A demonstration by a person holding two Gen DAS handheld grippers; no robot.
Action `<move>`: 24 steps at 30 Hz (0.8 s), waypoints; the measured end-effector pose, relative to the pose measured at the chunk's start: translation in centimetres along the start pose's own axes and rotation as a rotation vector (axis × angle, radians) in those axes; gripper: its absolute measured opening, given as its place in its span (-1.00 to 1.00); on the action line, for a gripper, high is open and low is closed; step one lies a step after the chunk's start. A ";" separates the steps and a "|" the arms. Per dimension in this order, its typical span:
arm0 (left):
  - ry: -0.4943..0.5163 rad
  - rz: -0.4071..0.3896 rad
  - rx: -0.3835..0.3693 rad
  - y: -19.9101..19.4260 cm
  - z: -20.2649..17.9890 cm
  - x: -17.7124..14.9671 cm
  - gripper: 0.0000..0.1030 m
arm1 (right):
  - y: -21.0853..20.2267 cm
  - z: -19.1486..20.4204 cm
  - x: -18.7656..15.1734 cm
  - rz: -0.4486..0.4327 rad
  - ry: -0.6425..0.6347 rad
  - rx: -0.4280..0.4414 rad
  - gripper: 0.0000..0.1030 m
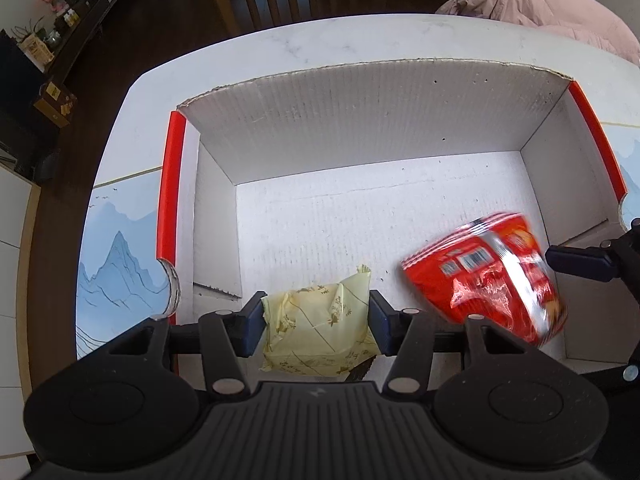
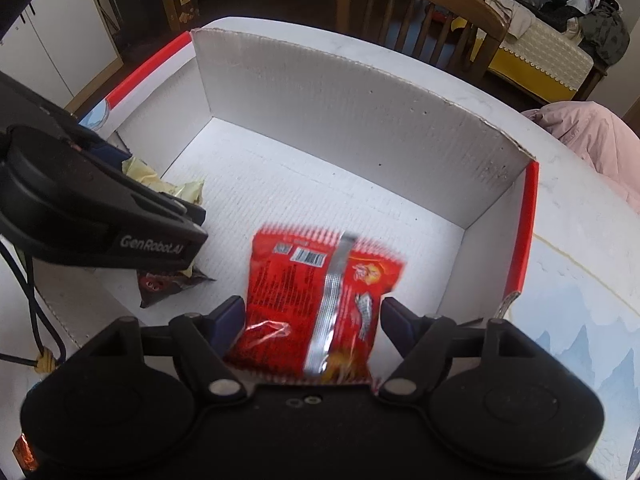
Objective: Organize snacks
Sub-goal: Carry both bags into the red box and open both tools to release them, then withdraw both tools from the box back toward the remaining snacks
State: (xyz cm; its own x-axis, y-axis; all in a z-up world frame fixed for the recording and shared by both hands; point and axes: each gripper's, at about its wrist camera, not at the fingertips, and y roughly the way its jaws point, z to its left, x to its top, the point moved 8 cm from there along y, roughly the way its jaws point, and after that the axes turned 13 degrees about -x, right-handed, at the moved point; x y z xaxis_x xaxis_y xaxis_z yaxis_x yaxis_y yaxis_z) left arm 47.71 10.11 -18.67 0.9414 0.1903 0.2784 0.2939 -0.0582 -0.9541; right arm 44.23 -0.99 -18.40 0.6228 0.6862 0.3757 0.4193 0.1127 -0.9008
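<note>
A white cardboard box (image 1: pixel 360 120) with red side rims stands open on the table. My left gripper (image 1: pixel 316 320) is shut on a pale yellow snack packet (image 1: pixel 316 328) and holds it over the box's near edge. My right gripper (image 2: pixel 312 320) is open; a red snack bag (image 2: pixel 320 304) sits blurred between its spread fingers, with a gap to the right finger. The red bag (image 1: pixel 488 276) shows at the right in the left wrist view, over the box floor. The yellow packet (image 2: pixel 160 184) and left gripper (image 2: pixel 104 216) show at the left in the right wrist view.
A dark snack packet (image 2: pixel 168 284) lies in the box under the left gripper. The box (image 2: pixel 360 112) sits on a white marble table (image 1: pixel 320 40) with a blue mountain-print mat (image 1: pixel 116 264). Wooden chairs (image 2: pixel 420 12) stand behind. A pink garment (image 1: pixel 560 12) lies at the far right.
</note>
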 end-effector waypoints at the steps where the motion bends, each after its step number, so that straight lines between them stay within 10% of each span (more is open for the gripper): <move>1: -0.001 -0.002 -0.002 -0.1 0.0 -0.1 0.05 | -0.1 -0.1 0.0 -0.006 0.001 0.000 0.52; 24: -0.003 -0.177 -0.094 -8.0 0.0 -3.2 0.19 | -8.3 -2.0 -0.4 -0.140 0.163 0.042 0.66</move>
State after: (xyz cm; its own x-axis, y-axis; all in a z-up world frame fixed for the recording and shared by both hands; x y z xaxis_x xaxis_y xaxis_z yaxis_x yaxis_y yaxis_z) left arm 42.31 9.95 -11.93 0.8734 0.2085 0.4400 0.4687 -0.1150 -0.8758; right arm 41.85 -3.67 -10.68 0.6605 0.5372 0.5246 0.4832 0.2306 -0.8446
